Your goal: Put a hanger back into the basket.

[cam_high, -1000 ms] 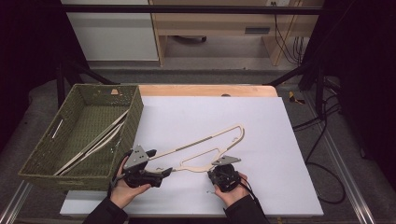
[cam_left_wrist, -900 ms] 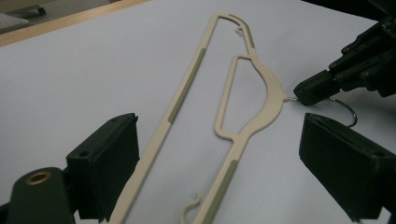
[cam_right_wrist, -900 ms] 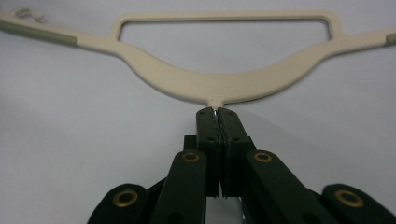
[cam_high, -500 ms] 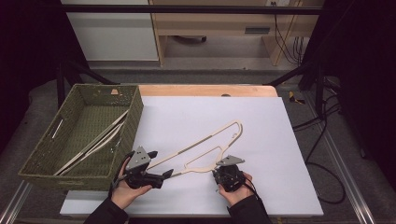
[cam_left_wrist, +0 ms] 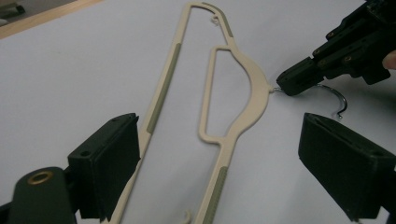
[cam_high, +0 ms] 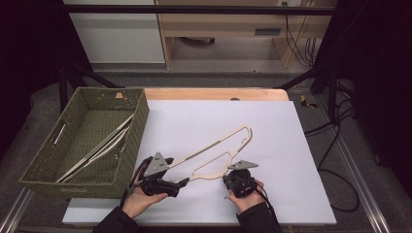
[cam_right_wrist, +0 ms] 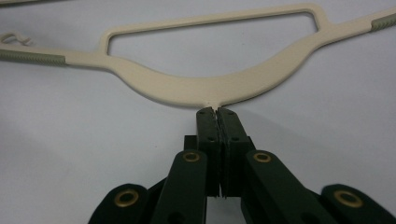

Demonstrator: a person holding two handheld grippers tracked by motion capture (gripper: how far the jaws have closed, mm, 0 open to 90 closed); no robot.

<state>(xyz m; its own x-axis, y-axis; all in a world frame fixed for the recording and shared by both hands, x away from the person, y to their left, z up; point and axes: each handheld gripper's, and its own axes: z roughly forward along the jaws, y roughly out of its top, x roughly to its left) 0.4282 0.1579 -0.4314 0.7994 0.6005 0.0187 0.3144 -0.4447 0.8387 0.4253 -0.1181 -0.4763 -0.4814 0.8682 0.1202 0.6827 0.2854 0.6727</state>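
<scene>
A cream plastic hanger [cam_high: 219, 168] lies flat on the white table top [cam_high: 272, 145], slanting from the near left to the far right. My right gripper [cam_high: 230, 174] is shut on the thin metal hook where it leaves the hanger's curved middle [cam_right_wrist: 196, 88]; in the right gripper view the jaws [cam_right_wrist: 217, 113] are pressed together there. My left gripper [cam_high: 182, 180] is open, its jaws set wide either side of the hanger's near end [cam_left_wrist: 254, 88]. The left gripper view also shows the right gripper [cam_left_wrist: 299, 81] and the hook's curl [cam_left_wrist: 338, 100] behind it.
A green woven basket [cam_high: 141, 121] stands at the left of the table, with other pale hangers [cam_high: 104, 145] lying in it. A wooden strip [cam_high: 214, 93] runs along the table's far edge. Cables lie on the floor at the right.
The hanger has turned a little, its near end swinging toward me. My left gripper has shifted slightly right, around that end. The right gripper keeps its hold.
</scene>
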